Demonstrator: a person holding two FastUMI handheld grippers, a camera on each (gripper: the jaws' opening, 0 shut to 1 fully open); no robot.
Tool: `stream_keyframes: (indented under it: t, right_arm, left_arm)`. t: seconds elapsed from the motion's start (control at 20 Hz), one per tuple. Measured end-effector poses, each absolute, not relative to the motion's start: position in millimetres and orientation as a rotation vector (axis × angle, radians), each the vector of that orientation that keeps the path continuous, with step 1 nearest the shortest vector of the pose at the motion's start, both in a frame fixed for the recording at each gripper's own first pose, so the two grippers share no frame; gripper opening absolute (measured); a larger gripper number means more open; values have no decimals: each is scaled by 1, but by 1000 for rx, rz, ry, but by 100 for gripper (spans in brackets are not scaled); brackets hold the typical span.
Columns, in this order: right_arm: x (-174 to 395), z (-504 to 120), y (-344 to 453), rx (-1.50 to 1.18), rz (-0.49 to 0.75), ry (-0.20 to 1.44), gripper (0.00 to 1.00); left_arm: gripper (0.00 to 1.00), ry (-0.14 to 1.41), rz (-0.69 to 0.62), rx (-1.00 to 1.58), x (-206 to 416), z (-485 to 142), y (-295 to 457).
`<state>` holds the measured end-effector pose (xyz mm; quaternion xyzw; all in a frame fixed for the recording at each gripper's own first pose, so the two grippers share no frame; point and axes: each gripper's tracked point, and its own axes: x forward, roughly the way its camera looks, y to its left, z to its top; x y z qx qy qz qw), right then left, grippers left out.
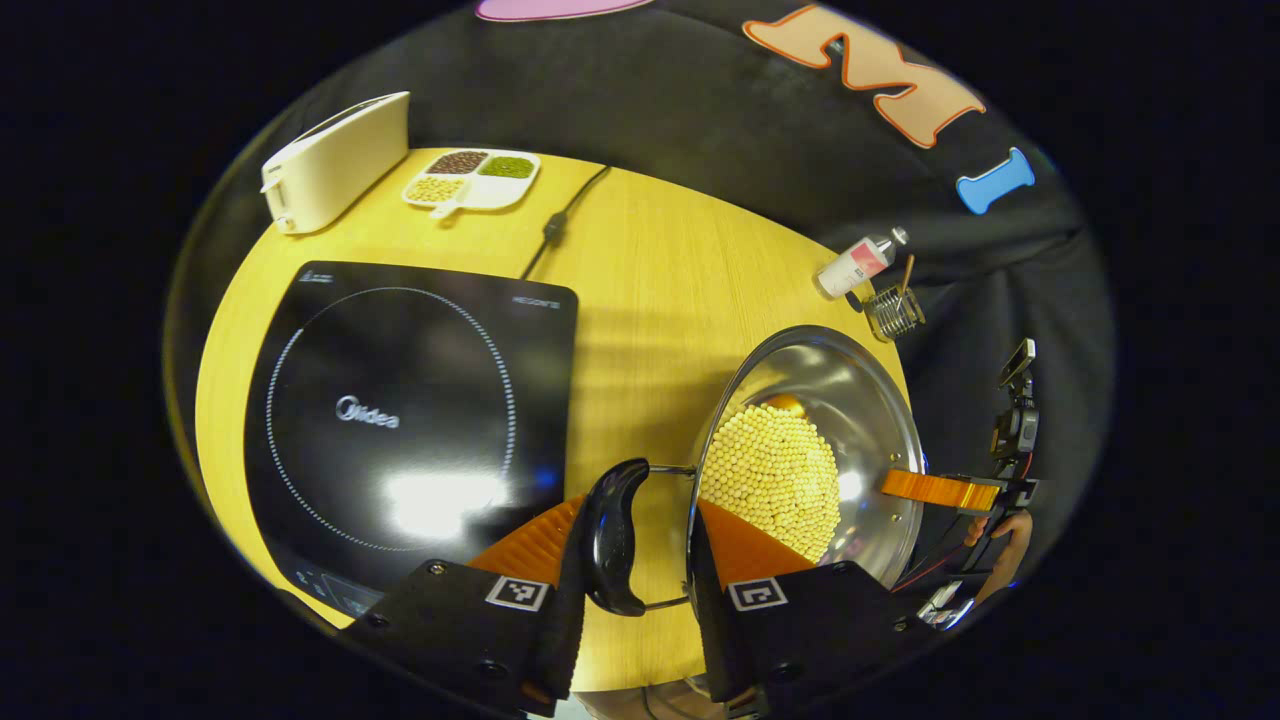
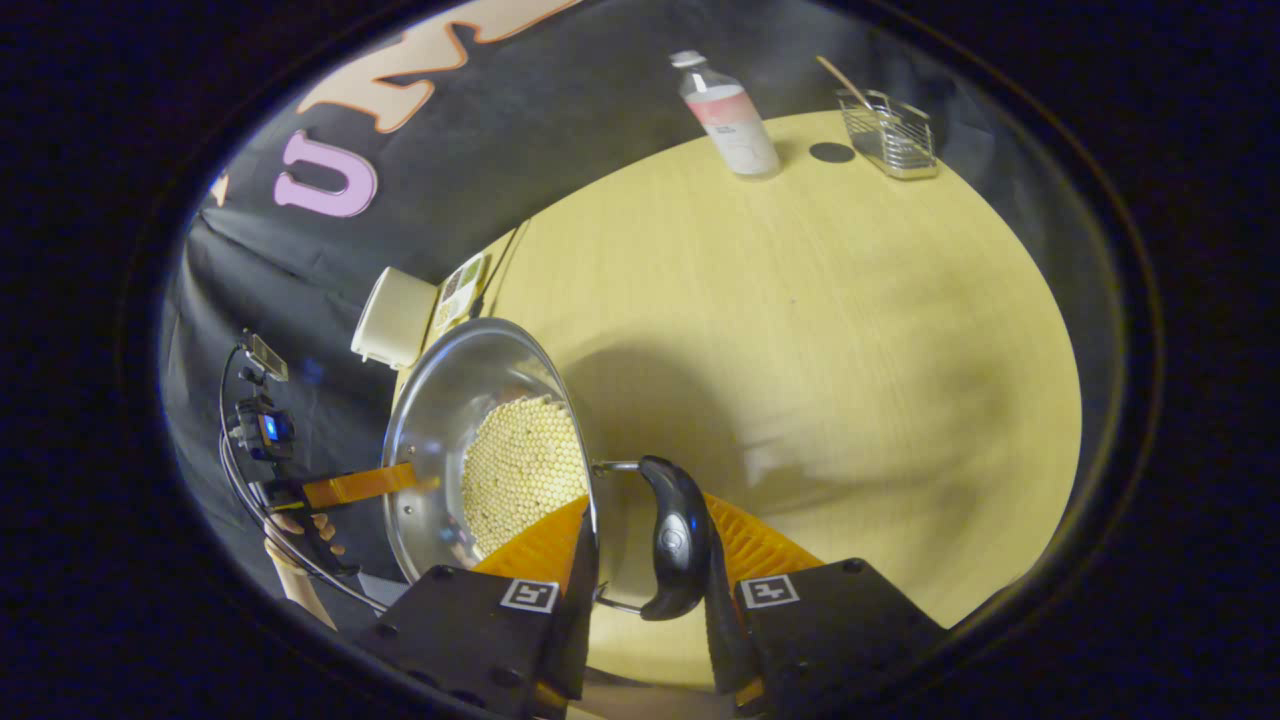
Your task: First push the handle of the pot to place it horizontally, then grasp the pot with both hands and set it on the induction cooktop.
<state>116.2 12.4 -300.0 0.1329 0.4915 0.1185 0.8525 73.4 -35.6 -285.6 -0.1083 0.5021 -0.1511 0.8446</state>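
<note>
A steel pot [image 1: 860, 400] holding yellow beads [image 1: 775, 475] sits to the right of the black induction cooktop [image 1: 400, 400]; I cannot tell whether it rests on the table. My left gripper [image 1: 640, 505] straddles its near black handle [image 1: 612, 540], one finger outside the handle and one inside the rim, shut on the pot. At the far rim the right gripper's finger [image 1: 935, 488] crosses the pot's edge. In the right gripper view my right gripper [image 2: 645, 505] clamps the other handle [image 2: 678, 540] and the pot [image 2: 450, 400] wall the same way.
On the wooden table [image 1: 660, 300] stand a white appliance [image 1: 335, 160] and a divided dish of beans [image 1: 472, 178] behind the cooktop, with a cable [image 1: 560, 225]. A bottle [image 2: 730, 115] and a wire basket [image 2: 890, 135] stand at the far edge.
</note>
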Motion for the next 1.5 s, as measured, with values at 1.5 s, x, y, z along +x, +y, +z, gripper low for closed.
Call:
stream_keyframes:
  t: [1.5]
  right_arm:
    - [118,-327,296,329,179,827,44]
  left_arm:
    - [51,854,-233,-57,143,-267,247]
